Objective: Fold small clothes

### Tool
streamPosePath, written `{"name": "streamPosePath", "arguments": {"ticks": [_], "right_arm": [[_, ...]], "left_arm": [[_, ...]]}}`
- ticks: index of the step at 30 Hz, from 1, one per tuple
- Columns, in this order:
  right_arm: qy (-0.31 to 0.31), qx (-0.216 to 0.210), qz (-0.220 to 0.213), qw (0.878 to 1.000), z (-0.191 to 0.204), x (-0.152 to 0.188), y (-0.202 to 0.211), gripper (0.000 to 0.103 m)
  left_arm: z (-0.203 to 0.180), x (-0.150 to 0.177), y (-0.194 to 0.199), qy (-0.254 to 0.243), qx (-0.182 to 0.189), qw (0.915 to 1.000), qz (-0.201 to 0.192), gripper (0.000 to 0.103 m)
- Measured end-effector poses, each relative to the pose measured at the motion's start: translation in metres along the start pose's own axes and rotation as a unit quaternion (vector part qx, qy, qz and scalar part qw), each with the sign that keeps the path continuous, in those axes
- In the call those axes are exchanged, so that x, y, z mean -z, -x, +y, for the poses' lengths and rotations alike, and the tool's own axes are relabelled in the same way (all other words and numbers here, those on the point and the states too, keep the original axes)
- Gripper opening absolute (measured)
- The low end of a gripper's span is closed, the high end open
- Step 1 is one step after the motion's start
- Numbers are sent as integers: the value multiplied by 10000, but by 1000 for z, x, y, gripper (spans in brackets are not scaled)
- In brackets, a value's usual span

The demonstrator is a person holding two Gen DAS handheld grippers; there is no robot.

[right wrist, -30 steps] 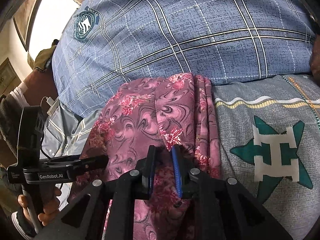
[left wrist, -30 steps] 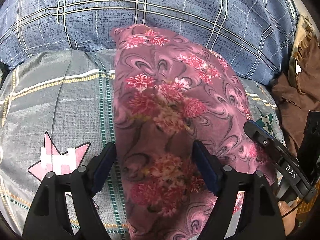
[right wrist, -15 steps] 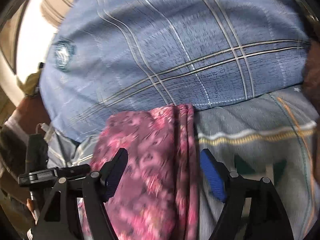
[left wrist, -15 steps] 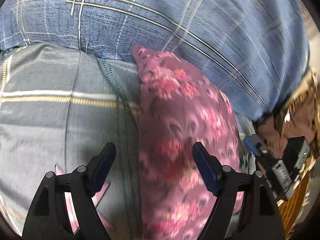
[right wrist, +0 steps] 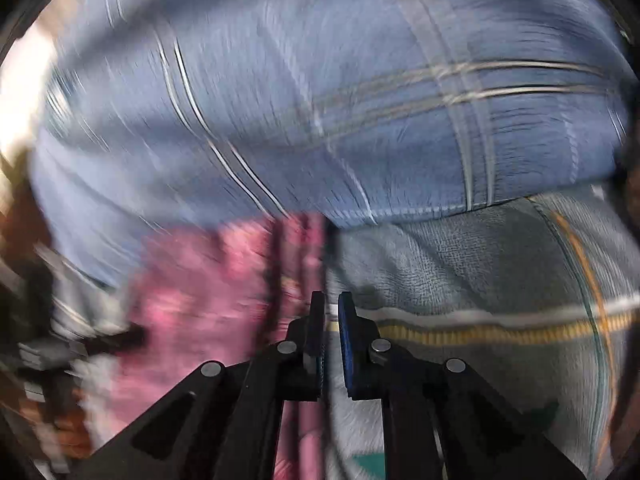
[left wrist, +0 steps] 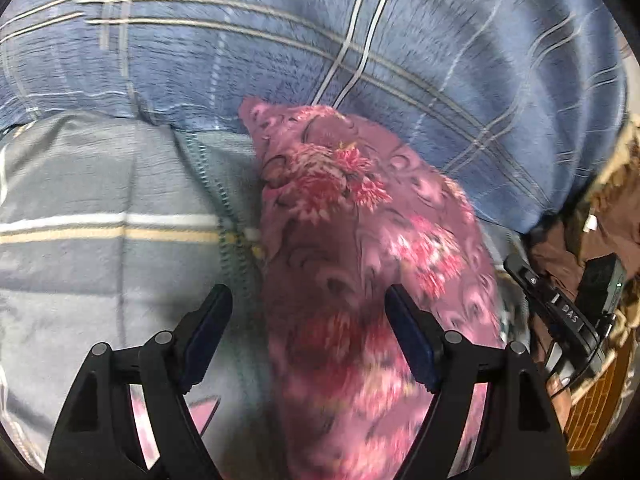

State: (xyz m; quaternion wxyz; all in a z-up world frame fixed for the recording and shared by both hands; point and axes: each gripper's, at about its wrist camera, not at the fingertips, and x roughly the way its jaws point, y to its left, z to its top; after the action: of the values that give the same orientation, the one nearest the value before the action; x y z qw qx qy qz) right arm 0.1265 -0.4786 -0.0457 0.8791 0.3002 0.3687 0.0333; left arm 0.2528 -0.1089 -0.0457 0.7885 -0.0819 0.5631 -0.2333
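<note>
Left wrist view: my left gripper (left wrist: 306,336) gapes wide, empty, straddling the floral garment's (left wrist: 360,248) left part; its long axis runs away toward the blue plaid pillow (left wrist: 400,60), blocking beyond.

Right wrist view: my right gripper (right wrist: 331,340) nearly closed, holding nothing visible; garment just left, on the grey bedspread (right wrist: 460,272).

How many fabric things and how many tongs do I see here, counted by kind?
Pink floral folded garment: 1
Blue plaid quilt: 1
Grey striped bed sheet: 1
Brown cloth pile: 1
Tongs, left tongs and right tongs: 2
Total: 6
</note>
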Motion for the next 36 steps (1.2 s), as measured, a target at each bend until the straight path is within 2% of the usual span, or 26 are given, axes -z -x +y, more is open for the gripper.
{"name": "streamPosePath", "arguments": {"ticks": [2, 3, 4, 7, 9, 13, 15, 17, 19, 20, 21, 23, 26, 30, 34, 36], "right_arm": [[-63, -428, 253, 9987, -3, 11, 12, 27], [-75, -522, 391, 9978, -3, 17, 13, 41], [-89, -593, 485, 9970, -2, 23, 13, 48], [-53, -640, 562, 9964, 3, 37, 6, 50], [-150, -551, 651, 9962, 0, 39, -1, 60], [-7, -1271, 824, 9885, 19, 44, -11, 61], [389, -1269, 818, 9878, 30, 45, -12, 65], [581, -1045, 874, 9890, 31, 47, -17, 65], [639, -795, 911, 9906, 30, 49, -23, 55], [759, -698, 857, 9910, 34, 49, -21, 54], [955, -497, 824, 9908, 41, 50, -21, 47], [1375, -125, 707, 9879, 60, 54, -18, 40], [1993, 424, 525, 9776, 85, 62, -7, 31], [2331, 772, 368, 9687, 107, 65, 11, 24], [2419, 584, 310, 9680, 125, 64, 35, 21], [2301, 502, 436, 9709, 130, 63, 38, 21]], "left_arm": [[10, 10, 11, 105, 309, 9995, 40, 79], [16, 15, 13, 206, 478, 9986, 121, 79], [22, 20, 14, 312, 626, 9974, 198, 79], [29, 35, 8, 608, 1024, 9919, 451, 79], [32, 41, 1, 731, 1212, 9878, 651, 79], [9, 46, -8, 685, 1330, 9860, 738, 79], [-2, 40, -12, 639, 1261, 9871, 749, 80], [-8, 39, -14, 556, 1153, 9891, 729, 80], [-18, 38, -18, 475, 1029, 9915, 646, 80], [-23, 38, -20, 443, 932, 9929, 599, 79], [-28, 39, -19, 408, 795, 9946, 523, 75], [-37, 43, -11, 185, 447, 9983, 333, 54], [-58, 51, 3, -272, -45, 9996, -37, 33], [-71, 61, 26, -435, -163, 9985, -299, 31], [-66, 66, 55, -467, 4, 9979, -443, 30], [-69, 67, 64, -518, -57, 9976, -465, 30]]}}
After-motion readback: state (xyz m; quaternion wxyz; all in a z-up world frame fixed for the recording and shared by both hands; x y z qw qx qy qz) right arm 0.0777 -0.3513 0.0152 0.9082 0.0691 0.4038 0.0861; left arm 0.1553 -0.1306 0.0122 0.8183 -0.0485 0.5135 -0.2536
